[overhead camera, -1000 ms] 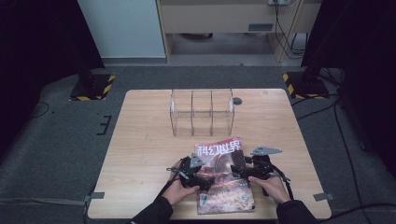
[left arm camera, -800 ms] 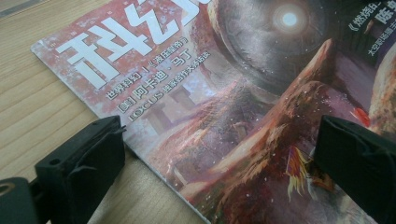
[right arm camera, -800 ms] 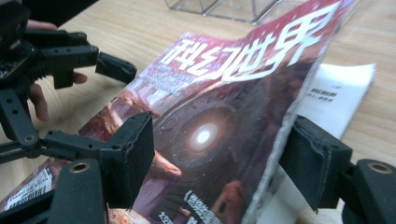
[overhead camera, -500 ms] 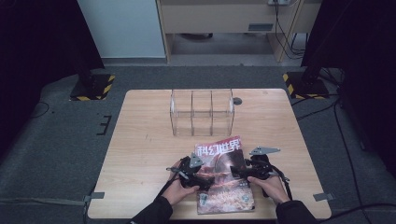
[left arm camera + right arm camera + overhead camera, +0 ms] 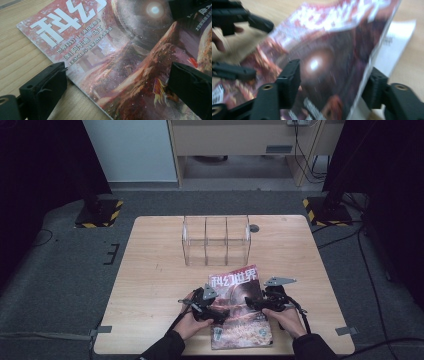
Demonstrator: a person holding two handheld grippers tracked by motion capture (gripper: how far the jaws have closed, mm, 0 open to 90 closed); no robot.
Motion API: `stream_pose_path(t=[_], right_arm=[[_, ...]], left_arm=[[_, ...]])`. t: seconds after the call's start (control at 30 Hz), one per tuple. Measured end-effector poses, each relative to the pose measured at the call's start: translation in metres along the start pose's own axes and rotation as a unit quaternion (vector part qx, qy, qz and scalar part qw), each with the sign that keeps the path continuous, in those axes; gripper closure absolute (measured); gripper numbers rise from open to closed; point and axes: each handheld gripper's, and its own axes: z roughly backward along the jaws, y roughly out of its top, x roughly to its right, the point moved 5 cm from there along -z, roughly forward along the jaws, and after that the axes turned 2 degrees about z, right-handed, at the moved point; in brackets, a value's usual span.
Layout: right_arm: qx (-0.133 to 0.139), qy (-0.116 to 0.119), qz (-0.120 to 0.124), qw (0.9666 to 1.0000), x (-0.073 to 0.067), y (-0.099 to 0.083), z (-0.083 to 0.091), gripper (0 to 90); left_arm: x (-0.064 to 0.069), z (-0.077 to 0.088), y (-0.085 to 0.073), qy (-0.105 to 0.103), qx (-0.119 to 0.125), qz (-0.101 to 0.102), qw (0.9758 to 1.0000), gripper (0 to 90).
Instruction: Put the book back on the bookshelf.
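Wooden table (image 5: 150,285), clear divider rack (image 5: 216,240) at far middle. Magazine (image 5: 240,307) flat at near edge, right cover lifted. Left gripper (image 5: 216,312) open, straddling left edge. Right gripper (image 5: 256,304) open, jaws just closing around raised cover.

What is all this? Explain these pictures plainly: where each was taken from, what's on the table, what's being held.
There is no robot here. A person's hands work two handheld tongs. The wide picture comes from a camera fixed above the table. The two close-ups come from cameras riding on each pair of tongs, looking along their black jaws. On the wooden table are a magazine with a red cover and, farther from the person, a clear rack with compartments. The left tongs are open astride the magazine's left edge, one jaw over the wood. The right tongs have just been closing, with the magazine's raised right edge between the jaws, and as far as I can tell it is not yet pinched.
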Motion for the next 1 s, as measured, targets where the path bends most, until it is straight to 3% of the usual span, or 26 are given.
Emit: stream_pose_path(t=[0.2, 0.27, 0.3, 0.47, 0.57, 0.63, 0.7, 0.83, 0.9, 1.0], right_arm=[[-0.015, 0.012, -0.022, 0.9996, 0.000, -0.002, 0.007, 52.6], [-0.005, 0.013, -0.018, 0.9997, 0.000, 0.000, 0.007, 54.7], [0.014, 0.021, -0.015, 0.9996, -0.002, 0.003, 0.007, 51.9], [0.035, 0.018, 0.002, 0.9992, -0.006, 0.005, 0.005, 43.0], [0.040, 0.019, -0.008, 0.9990, -0.006, 0.007, 0.011, 54.4], [0.045, 0.025, -0.014, 0.9986, -0.005, 0.008, 0.014, 57.0], [0.062, 0.050, -0.034, 0.9962, -0.006, 0.013, 0.023, 58.0], [0.045, 0.043, -0.033, 0.9975, -0.005, 0.010, 0.025, 55.9], [0.021, 0.030, -0.030, 0.9989, -0.003, 0.003, 0.022, 53.3], [-0.011, 0.028, -0.031, 0.9991, -0.002, -0.005, 0.020, 51.9]], left_arm=[[-0.001, 0.000, 0.000, -0.003, 0.001, 0.002, 1.0000, 1.7], [0.000, 0.000, 0.000, -0.002, 0.001, 0.001, 1.0000, 1.8], [0.000, 0.000, 0.000, -0.001, 0.001, 0.001, 1.0000, 1.8], [0.000, 0.000, 0.000, -0.002, 0.001, 0.000, 1.0000, 1.8], [-0.001, 0.001, 0.000, -0.003, 0.001, 0.000, 1.0000, 1.8], [-0.001, 0.001, 0.000, -0.003, 0.000, 0.000, 1.0000, 1.9], [-0.001, 0.001, 0.000, -0.003, 0.000, -0.002, 1.0000, 1.9], [-0.001, 0.001, 0.000, -0.003, 0.000, -0.001, 1.0000, 2.0], [-0.001, 0.001, -0.001, -0.003, 0.000, -0.003, 1.0000, 1.9], [-0.001, 0.001, -0.001, -0.004, 0.000, -0.003, 1.0000, 2.0]])
